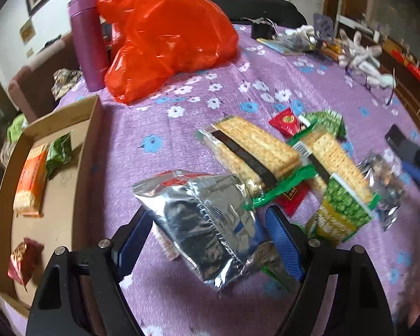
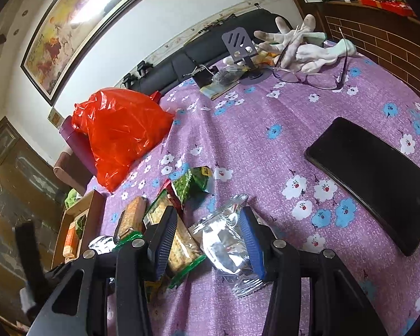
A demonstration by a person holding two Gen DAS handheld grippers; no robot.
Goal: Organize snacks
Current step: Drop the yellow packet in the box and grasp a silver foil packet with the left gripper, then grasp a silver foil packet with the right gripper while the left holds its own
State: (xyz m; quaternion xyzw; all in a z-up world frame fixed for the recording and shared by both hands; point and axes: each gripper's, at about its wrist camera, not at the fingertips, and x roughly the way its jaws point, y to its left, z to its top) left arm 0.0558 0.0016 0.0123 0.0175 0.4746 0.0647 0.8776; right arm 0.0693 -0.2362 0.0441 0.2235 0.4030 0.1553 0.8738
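Loose snacks lie on the purple flowered tablecloth (image 1: 182,128). A silver foil packet (image 1: 204,224) sits between the wide-open fingers of my left gripper (image 1: 208,212), and the pads stand clear of it. Beyond it lie two cracker packs (image 1: 252,151), a green pea packet (image 1: 341,210) and small red packets (image 1: 285,121). My right gripper (image 2: 208,210) is open over a second silver packet (image 2: 226,240), which lies against its right pad, while its left finger (image 2: 165,235) hangs above a cracker pack (image 2: 182,249). A cardboard tray (image 1: 92,128) at the left holds an orange cracker pack (image 1: 32,179), a green packet and a red one.
An orange plastic bag (image 1: 165,36) and a purple flask (image 1: 88,36) stand at the back left. A black phone (image 2: 372,179) lies at the right. Glasses (image 2: 308,75), white gloves (image 2: 299,44) and a phone stand (image 2: 239,44) crowd the far edge.
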